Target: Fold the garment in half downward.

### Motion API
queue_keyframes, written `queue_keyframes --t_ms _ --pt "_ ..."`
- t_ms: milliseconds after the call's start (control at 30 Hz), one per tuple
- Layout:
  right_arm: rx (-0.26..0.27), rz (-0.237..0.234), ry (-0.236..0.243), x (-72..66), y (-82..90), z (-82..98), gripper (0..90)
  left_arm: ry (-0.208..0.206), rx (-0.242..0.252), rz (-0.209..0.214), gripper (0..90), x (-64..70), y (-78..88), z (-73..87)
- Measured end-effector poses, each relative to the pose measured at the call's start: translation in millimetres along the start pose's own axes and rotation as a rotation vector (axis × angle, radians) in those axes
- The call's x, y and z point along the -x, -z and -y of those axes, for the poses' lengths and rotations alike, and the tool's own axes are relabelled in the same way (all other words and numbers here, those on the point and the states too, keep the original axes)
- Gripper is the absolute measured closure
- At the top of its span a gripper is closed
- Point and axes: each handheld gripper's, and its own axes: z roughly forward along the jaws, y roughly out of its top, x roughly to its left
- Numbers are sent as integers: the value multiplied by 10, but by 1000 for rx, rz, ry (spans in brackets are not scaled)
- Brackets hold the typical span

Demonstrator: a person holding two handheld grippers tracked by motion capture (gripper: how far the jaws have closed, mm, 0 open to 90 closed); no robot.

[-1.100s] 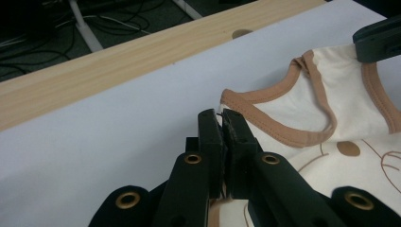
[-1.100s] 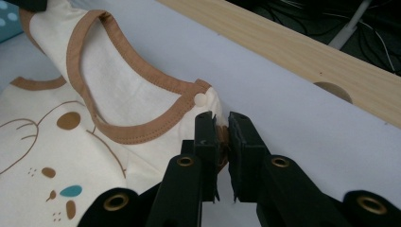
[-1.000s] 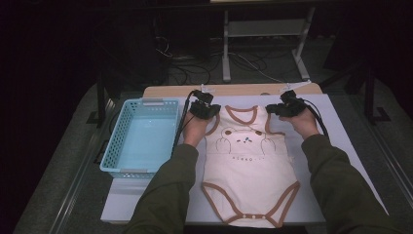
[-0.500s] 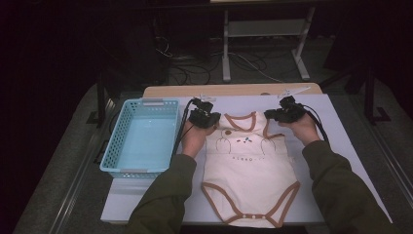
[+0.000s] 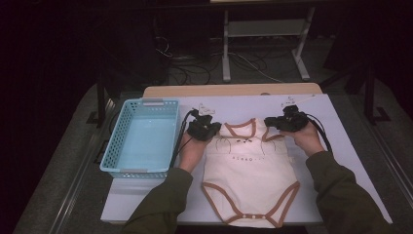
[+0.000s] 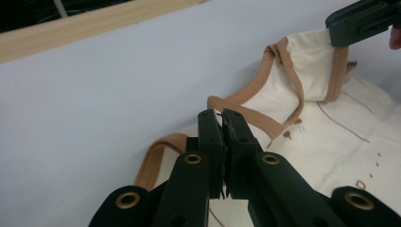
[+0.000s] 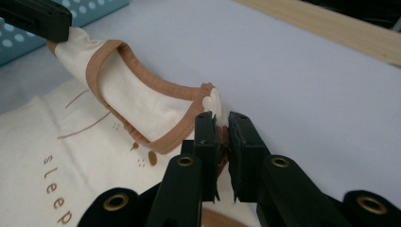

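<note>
From above, the cream bodysuit (image 5: 249,175) lies flat on the white counter (image 5: 341,146), its snap end nearest me, the blue basket (image 5: 141,139) just beside it on my left. My left fingers (image 6: 223,124) clench the brown-trimmed shoulder edge. My right fingers (image 7: 221,124) clench the other shoulder, lifting the neckline off the counter. My right gripper view shows the printed word "sleep" (image 7: 56,184); from above it is too small to read.
</note>
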Motion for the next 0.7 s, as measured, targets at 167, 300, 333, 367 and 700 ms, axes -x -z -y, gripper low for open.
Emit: queue_keyframes --t_ms 167,300,333,367,700 --pt "-19 -5 7 -40 39 80 815 -11 -5 18 867 49 23 108" --pt "-26 -12 16 -91 91 118 815 -11 0 36 867 58 51 174" --pt "-26 -12 16 -91 91 118 815 -11 0 36 867 58 51 174" --pt "-26 -13 17 -108 108 125 815 -17 -2 38 867 59 63 179" --pt "-9 -32 21 -213 269 200 816 -28 0 92 867 161 180 268"
